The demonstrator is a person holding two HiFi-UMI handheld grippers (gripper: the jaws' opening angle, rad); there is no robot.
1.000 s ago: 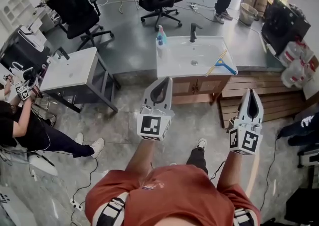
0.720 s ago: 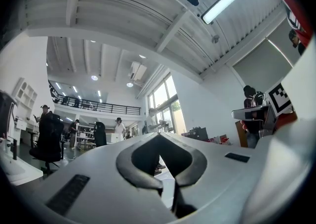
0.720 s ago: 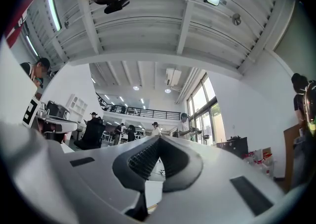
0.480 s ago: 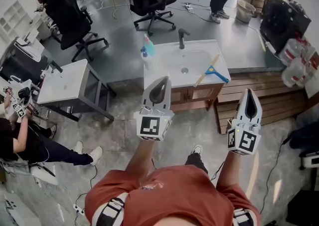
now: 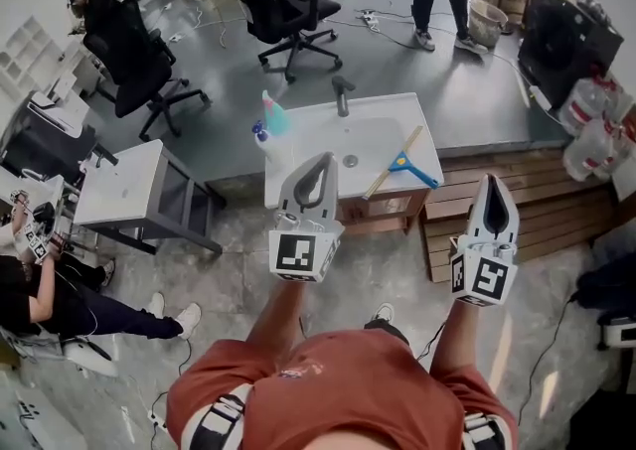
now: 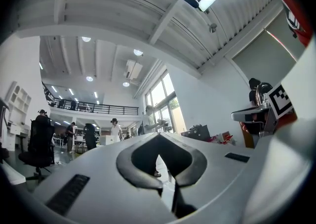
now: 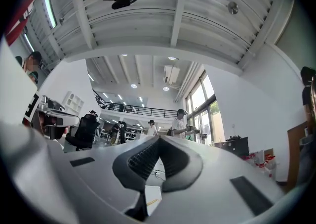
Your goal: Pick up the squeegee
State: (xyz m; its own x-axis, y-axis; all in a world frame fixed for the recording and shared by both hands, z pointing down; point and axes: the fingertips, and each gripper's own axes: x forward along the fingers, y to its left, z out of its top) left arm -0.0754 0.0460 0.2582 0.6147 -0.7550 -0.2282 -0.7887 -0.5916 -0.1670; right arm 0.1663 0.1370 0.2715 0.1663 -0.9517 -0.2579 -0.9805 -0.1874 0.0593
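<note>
The squeegee [image 5: 401,164] is lying flat on the desk [image 5: 442,125], beside the basin and near the right front corner. Its long pale blade is running diagonally from the front edge toward the back right, and its blue handle is pointing out at the right edge. The left gripper [image 5: 322,160] is hovering at the desk's front edge, jaws pressed together, holding nothing. The right gripper [image 5: 495,183] is hanging off past the right front corner, likewise closed and empty.

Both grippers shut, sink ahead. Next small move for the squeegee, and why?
Probably step closer and open the right gripper: the squeegee lies on the sink's right side, well ahead of that gripper, whose jaws are shut on nothing.
</note>
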